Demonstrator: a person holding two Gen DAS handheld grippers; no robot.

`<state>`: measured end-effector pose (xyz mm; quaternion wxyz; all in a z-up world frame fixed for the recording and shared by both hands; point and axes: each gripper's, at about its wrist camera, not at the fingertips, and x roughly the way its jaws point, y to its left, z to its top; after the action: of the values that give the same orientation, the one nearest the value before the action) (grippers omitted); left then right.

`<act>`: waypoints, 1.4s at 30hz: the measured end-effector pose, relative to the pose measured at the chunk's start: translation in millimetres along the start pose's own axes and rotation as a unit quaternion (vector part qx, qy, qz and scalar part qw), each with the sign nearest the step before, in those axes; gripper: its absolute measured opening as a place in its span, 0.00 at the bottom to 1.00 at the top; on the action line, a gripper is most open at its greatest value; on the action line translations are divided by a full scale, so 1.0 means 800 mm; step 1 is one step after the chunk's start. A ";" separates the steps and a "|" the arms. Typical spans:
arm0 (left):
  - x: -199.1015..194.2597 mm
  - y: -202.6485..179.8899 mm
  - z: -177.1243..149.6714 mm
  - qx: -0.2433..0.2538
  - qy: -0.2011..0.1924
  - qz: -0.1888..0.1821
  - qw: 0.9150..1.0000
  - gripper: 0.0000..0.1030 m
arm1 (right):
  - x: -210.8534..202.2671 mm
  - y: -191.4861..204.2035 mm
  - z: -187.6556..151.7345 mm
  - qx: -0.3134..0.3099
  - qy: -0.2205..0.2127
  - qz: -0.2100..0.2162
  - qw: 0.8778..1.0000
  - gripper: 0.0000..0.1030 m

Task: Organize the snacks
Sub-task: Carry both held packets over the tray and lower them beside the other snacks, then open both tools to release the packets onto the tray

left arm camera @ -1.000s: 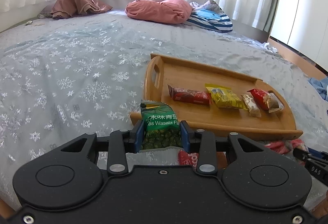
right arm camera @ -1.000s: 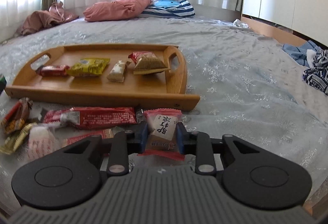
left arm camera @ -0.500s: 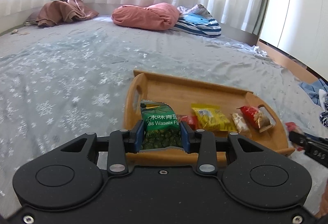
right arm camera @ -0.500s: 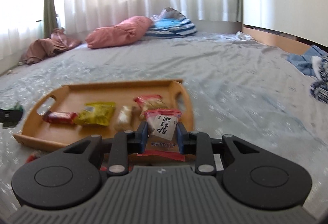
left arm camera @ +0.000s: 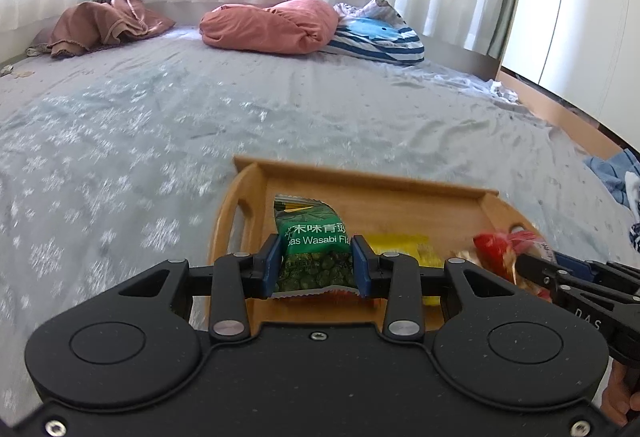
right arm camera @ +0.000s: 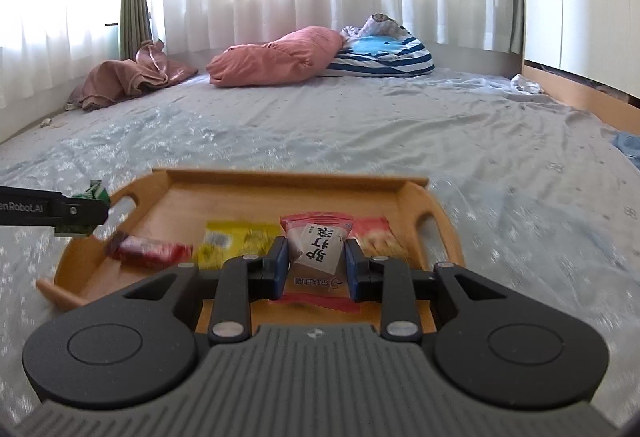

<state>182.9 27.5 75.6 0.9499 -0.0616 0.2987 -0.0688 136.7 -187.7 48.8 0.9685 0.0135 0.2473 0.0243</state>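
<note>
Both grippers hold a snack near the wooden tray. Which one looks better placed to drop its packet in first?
Probably the right gripper: its pink packet hangs over the wooden tray. The left gripper, gripping green wasabi peas, sits at the tray's left handle end.

The right gripper point(right arm camera: 316, 265) clamps a red-and-white snack packet point(right arm camera: 318, 261) above the wooden tray point(right arm camera: 420, 197), toward twelve o'clock.

My left gripper point(left arm camera: 316, 261) holds the wasabi pea packet point(left arm camera: 314, 243) over the left end of the tray point(right arm camera: 248, 197), by its left handle. My right gripper point(right arm camera: 316, 263) holds a cracker packet point(right arm camera: 318, 257) over the right half. In the tray lie 3 snacks in a row. The tray sits on the bed point(right arm camera: 360, 125); 2 pillows lie behind it.
</note>
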 end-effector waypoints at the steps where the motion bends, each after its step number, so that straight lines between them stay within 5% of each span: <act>1: 0.006 -0.001 0.004 0.002 0.000 0.000 1.000 0.34 | 0.006 0.000 0.005 0.002 0.001 0.003 1.000 0.33; 7: 0.047 -0.010 0.019 0.019 0.013 0.007 1.000 0.34 | 0.041 -0.004 0.018 0.040 0.026 0.041 0.998 0.33; 18: 0.107 -0.017 0.016 0.049 0.056 0.020 0.997 0.34 | 0.091 0.027 0.007 -0.010 0.054 -0.002 0.998 0.33; 42: 0.104 -0.006 -0.001 0.079 0.074 0.036 0.993 0.35 | 0.095 0.035 -0.005 0.017 0.074 0.041 0.996 0.35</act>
<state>249.3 8.5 29.2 0.9289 0.0298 0.3638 -0.0621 200.3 -155.8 10.0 0.9455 0.0383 0.3176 0.0605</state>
